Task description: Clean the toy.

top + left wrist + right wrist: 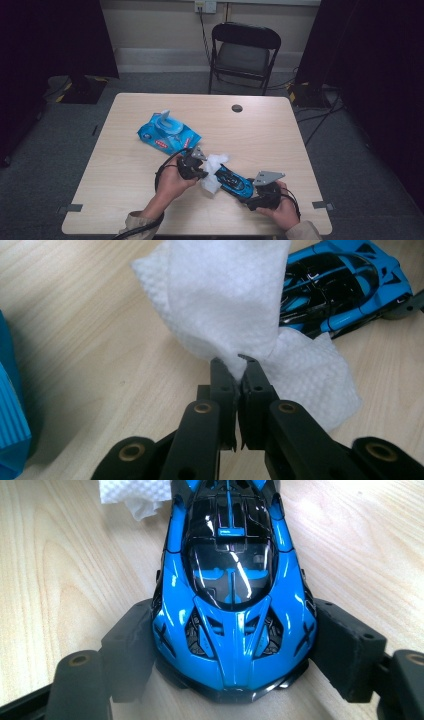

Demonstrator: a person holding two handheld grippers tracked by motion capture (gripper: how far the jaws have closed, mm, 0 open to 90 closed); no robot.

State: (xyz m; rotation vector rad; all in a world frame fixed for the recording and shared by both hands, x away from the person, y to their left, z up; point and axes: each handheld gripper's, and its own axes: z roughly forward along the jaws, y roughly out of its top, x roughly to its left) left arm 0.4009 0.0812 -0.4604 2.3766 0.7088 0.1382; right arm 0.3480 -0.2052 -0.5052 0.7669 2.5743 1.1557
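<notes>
Most of the wooden table (260, 125) is bare, with lots of room on the far and right sides, and a blue wipes pack (167, 133) lies left of the middle. Near the front edge, the right gripper (230, 652) is clamped on the blue toy car (231, 595). Just left of it, the left gripper (234, 367) is pinched tight on a white wipe (225, 300) that touches the car.

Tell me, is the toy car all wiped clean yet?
Not yet. Done: a white wipe is out of the blue wipe pack, whose lid stands open. In hand: the left gripper pinches the wipe beside the blue toy car, and the right gripper clamps the car's front end on the table. Left: probably rubbing the car's body.
</notes>
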